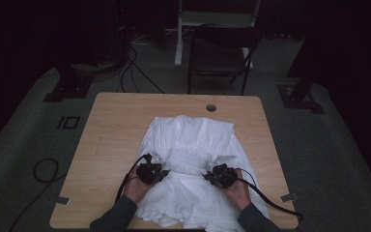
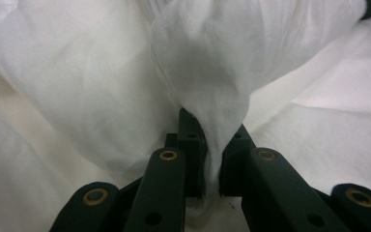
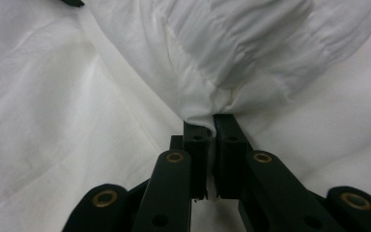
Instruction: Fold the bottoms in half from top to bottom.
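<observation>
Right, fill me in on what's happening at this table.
A person is working a white garment spread on a wooden table, holding tongs in each hand. The left tongs are shut on a bunched fold of the cloth, and the right tongs are pinching a seamed edge of it. Both hands sit low over the near half of the garment, one on each side. The far half lies on the tabletop.

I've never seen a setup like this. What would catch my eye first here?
A crumpled white garment spread over the near half of a wooden table. Two hands press black tools onto it, the left gripper and right gripper, each with its jaws shut on a pinch of the cloth. Behind the table stands a dark chair.
</observation>
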`<state>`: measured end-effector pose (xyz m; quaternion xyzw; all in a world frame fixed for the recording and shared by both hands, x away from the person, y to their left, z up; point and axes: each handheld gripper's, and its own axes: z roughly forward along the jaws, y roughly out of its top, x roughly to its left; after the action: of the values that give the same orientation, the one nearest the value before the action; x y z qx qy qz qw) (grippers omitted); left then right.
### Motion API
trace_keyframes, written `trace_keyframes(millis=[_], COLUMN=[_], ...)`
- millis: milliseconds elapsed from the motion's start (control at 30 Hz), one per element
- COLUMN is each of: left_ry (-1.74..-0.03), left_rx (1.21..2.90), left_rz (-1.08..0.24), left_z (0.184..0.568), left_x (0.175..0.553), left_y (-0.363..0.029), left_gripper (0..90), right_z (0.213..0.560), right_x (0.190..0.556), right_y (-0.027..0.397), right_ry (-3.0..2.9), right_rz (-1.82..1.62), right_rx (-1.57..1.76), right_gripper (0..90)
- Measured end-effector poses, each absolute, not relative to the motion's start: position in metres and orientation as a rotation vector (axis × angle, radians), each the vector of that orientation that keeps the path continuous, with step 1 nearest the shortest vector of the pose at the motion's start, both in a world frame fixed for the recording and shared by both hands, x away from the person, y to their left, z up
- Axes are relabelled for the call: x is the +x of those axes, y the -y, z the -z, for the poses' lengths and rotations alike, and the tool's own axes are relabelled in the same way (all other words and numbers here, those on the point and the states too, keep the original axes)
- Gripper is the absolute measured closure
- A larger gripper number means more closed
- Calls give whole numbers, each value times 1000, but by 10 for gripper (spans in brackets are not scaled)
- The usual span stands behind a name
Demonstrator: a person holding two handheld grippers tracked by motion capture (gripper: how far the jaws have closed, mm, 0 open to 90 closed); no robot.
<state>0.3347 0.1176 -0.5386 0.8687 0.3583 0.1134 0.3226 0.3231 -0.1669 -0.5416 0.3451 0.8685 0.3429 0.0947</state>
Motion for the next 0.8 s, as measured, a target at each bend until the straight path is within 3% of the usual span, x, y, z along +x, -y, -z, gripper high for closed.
trace_keyframes(millis=[367, 400, 567, 667, 800], left_ry=[-1037, -1046, -1046, -1044, -1037], left_rx=[2261, 2259, 2272, 2266, 2257], left_rz=[-366, -365, -350, -323, -306], left_z=[537, 536, 534, 534, 531], left_x=[391, 394, 398, 398, 396], left_y=[-114, -113, -111, -112, -112], left_gripper=[821, 818, 777, 725, 621], right_z=[540, 540, 530, 521, 514], right_x=[393, 398, 410, 416, 428], right_y=[155, 156, 165, 172, 179], right_ry=[-2494, -2493, -2496, -2449, -2381], right_rz=[-999, -1007, -1142, -1233, -1300], right_rx=[1139, 1155, 1203, 1239, 1316], right_gripper=[839, 807, 449, 334, 253])
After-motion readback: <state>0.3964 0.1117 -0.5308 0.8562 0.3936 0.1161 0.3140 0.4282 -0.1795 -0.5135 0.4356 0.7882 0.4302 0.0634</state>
